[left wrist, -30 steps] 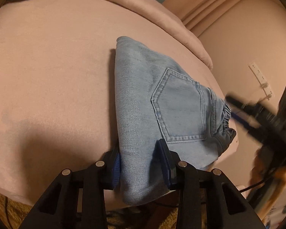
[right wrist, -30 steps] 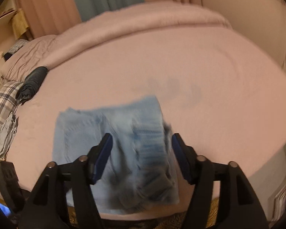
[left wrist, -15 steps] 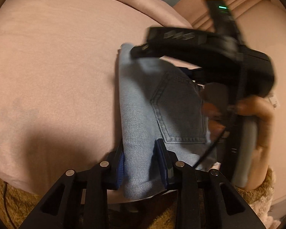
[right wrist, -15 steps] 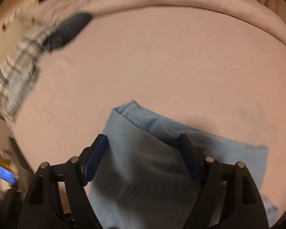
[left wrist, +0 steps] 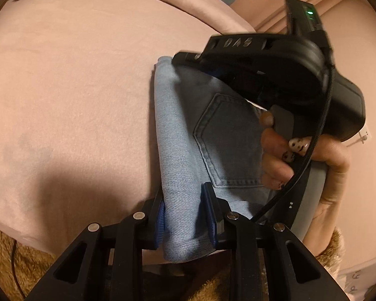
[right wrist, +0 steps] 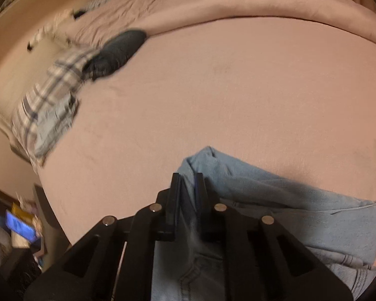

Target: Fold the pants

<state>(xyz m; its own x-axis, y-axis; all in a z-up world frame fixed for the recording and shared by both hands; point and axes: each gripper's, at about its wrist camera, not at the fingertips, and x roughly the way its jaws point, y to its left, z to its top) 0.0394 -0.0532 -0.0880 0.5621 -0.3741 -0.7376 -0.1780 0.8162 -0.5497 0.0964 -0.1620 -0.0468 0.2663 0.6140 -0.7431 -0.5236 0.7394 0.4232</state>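
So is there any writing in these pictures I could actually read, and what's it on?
"DAS" or similar: raised letters on the black body of the right tool, blurred and seemingly upside down, so uncertain.
Blue screen: too blurred to read.
Jeans: no label or text visible.

The folded light blue jeans (left wrist: 180,135) lie on a pink bed (left wrist: 75,87), with a back pocket (left wrist: 228,140) facing up. The left gripper (left wrist: 186,213) pinches the near edge of the jeans between its two blue pads (left wrist: 160,219). The right gripper (left wrist: 270,75), big and black, reaches over the far part of the jeans. A hand (left wrist: 313,160) with painted nails holds it. A small green light (left wrist: 309,12) glows on top. A fuzzy brown rug (left wrist: 17,258) shows below the bed.
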